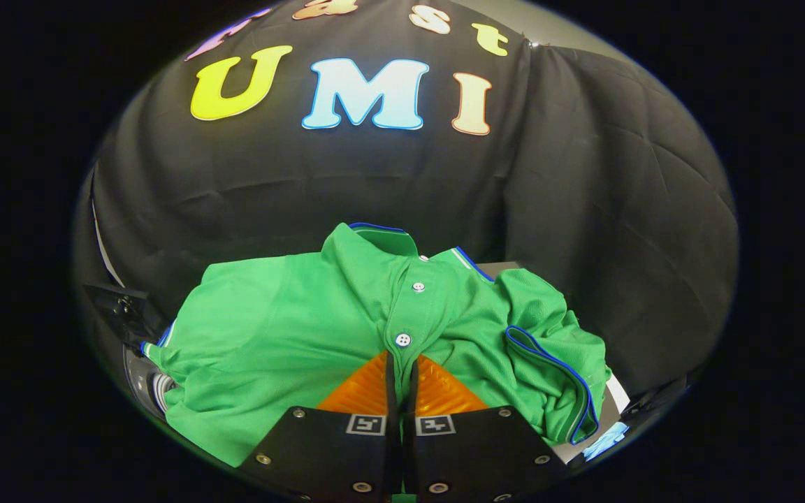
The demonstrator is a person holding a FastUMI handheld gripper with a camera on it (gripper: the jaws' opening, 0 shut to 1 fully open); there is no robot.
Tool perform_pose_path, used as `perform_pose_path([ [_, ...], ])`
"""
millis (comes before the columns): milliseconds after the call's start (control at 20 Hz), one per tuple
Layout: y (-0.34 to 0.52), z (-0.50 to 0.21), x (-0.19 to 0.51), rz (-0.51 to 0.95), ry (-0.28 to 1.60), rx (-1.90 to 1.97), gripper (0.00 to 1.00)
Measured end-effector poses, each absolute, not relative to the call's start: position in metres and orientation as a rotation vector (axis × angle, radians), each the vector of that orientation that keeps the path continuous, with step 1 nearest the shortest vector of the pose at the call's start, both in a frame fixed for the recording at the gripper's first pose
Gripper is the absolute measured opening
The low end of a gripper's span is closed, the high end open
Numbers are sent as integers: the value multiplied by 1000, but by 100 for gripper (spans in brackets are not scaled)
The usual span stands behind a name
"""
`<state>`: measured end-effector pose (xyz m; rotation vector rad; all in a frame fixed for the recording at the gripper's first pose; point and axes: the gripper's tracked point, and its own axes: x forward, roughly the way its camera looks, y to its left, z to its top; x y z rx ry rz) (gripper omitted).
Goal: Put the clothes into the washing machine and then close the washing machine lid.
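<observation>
1. Your gripper (401, 363) has its jaws drawn almost fully together, with only a thin dark slit left between the two fingers.
2. Their tips sit on the green polo shirt (284, 335), right at its button placket, just below the lower white button (403, 340).
3. You cannot tell from here whether a fold of cloth is pinched in that slit or whether the tips only rest on the fabric.
4. The shirt lies crumpled in a heap straight ahead of your fingers and spreads out to both sides of them.
5. Its collar (385, 237), edged in blue, stands up at the far side of the heap, beyond a second white button (418, 286).
6. To the right of your fingers a sleeve cuff with blue trim (549, 356) folds over on itself.
7. Under the shirt's right edge a pale flat surface (618, 402) shows, though you cannot tell what it belongs to.
8. At the shirt's left edge a grey rounded part (144, 381) peeks out; what it is stays unclear.
9. Behind everything hangs the black cloth wall (619, 230) of the booth.
</observation>
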<state>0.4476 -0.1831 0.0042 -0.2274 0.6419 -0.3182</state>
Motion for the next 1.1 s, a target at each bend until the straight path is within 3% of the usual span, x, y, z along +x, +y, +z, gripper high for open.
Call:
perform_pose_path([
  [550,-146,97,414,-248,392,-210,1],
  [1100,-16,163,380,-135,232,-258,1],
])
